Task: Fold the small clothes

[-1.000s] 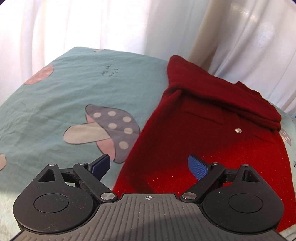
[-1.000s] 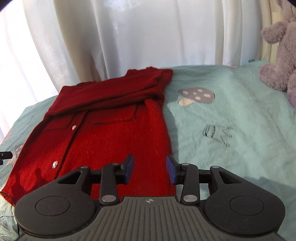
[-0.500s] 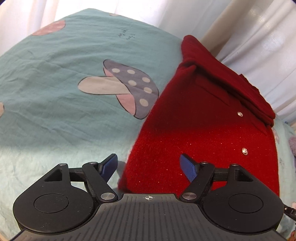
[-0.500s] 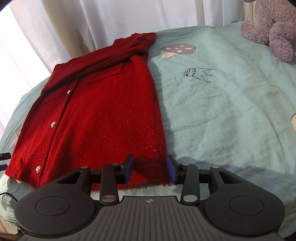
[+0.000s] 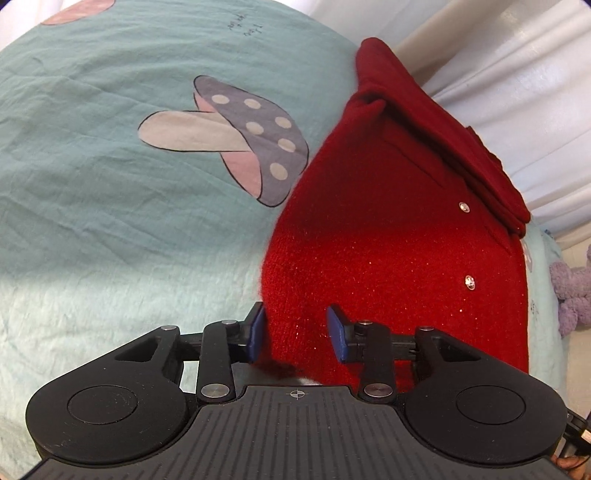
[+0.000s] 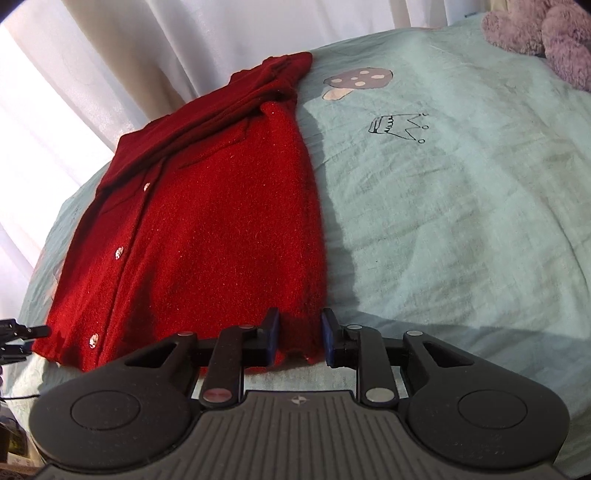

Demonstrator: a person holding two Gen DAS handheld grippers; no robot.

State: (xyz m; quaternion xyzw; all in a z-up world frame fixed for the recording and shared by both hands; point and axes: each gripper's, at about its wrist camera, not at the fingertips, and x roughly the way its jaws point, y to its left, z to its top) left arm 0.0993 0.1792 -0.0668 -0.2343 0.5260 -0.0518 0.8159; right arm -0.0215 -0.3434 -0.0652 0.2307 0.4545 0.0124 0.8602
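Cardigan (image 6: 207,236) on bedsheet (image 6: 443,221) (plush toy (image 6: 546,37) behind, right)

Strong daylight enters through the white curtains (image 6: 110,55) at 11 to 12 o'clock, overexposed in places. A hard shadow band crosses the bedsheet (image 6: 461,221) near 5 o'clock. Heavy fisheye curvature bends all edges; corners vignette dark. Focus is sharp, with slight softness at 9 o'clock.

Fuzzy purple plush toy (image 6: 543,33) far right of the jaws is cut by frame edge, red knit cardigan (image 5: 388,258) hem hidden behind left gripper (image 5: 297,334) body.
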